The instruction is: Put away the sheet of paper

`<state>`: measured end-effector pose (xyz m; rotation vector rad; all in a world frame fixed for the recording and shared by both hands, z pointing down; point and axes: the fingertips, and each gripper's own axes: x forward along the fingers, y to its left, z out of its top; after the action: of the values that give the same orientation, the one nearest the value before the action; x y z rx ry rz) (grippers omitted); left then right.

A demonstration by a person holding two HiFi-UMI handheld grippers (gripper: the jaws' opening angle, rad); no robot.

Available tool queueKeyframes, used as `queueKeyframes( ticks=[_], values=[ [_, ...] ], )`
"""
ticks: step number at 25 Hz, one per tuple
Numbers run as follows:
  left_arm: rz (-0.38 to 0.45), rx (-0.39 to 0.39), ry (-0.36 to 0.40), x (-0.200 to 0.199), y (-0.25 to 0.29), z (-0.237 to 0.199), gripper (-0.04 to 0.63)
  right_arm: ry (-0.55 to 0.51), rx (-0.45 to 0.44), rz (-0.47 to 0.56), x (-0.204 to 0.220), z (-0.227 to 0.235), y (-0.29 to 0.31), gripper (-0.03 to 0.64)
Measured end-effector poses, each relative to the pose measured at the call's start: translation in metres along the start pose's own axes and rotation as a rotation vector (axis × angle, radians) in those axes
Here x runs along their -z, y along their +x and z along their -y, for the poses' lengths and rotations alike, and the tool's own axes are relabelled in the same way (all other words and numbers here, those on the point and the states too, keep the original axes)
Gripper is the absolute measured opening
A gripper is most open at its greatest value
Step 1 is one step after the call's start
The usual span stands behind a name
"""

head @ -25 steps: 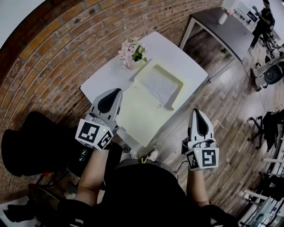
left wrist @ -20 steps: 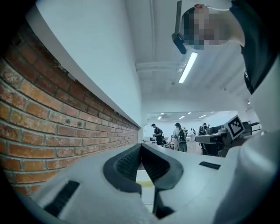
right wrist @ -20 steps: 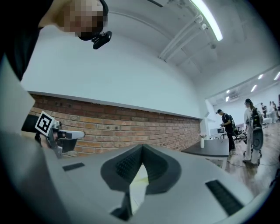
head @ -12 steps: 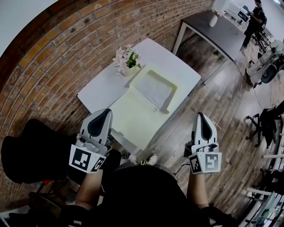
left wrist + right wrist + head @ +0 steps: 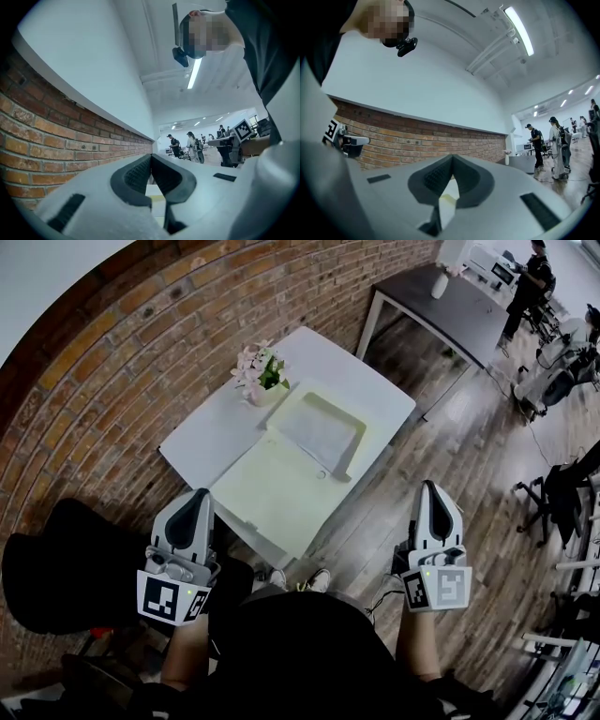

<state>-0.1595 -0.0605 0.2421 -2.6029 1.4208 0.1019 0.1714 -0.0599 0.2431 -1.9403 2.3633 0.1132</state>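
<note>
- Compared with a second ago, the left gripper has drawn back off the pale yellow case. It now sits lower at the left, off the near corner of the white table.
- The right gripper has also dropped back a little and is over the wooden floor, to the right of the table.
- The table and all it carries lie farther up the head view than before. The case and its contents lie as they did.
- We count two grippers, one in each of the person's hands.
- Going left to right across the room, we count one brick wall, one white table and one pot of pink flowers. Then come one open case, one dark table and one person standing at the far top right.
- There is one sheet of paper. It lies flat in the case's far tray half, just right of the flowers, with the case's flat lid half spread toward us.
- In the left gripper view, the left gripper has its two ribbed pads pressed together at the tips, with nothing gripped.
- In the right gripper view, the right gripper likewise has its tips meeting and holds nothing.
- Both grippers are well apart from the sheet and touch nothing.
</note>
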Motion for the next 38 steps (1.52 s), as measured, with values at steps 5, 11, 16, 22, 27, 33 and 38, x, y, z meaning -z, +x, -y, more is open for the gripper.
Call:
queueKeyframes(
  ticks=[5, 11, 16, 22, 27, 33, 38],
  values=[
    [-0.011, 0.006, 0.0, 0.002, -0.001, 0.01, 0.025, 0.003, 0.006, -0.002, -0.002, 0.002, -0.004, 0.014],
    [-0.014, 0.019, 0.022, -0.002, 0.004, 0.011, 0.025, 0.012, 0.004, -0.014, 0.002, 0.0, -0.007, 0.013],
    [-0.011, 0.028, 0.023, -0.004, 0.005, 0.014, 0.025, -0.018, 0.008, -0.023, 0.002, -0.002, -0.009, 0.012],
    [-0.008, 0.035, 0.018, -0.002, 0.006, 0.016, 0.025, -0.026, -0.003, -0.02, 0.001, -0.005, -0.007, 0.012],
    [-0.016, 0.024, 0.007, 0.002, 0.006, 0.013, 0.025, -0.024, -0.015, -0.019, 0.0, -0.008, -0.005, 0.012],
    [-0.016, 0.026, 0.003, 0.004, 0.009, 0.012, 0.025, -0.019, -0.018, -0.022, 0.002, -0.008, 0.0, 0.012],
    [-0.024, 0.028, -0.006, 0.011, 0.012, 0.013, 0.025, -0.017, -0.023, -0.023, 0.005, -0.007, 0.003, 0.012]
  ],
)
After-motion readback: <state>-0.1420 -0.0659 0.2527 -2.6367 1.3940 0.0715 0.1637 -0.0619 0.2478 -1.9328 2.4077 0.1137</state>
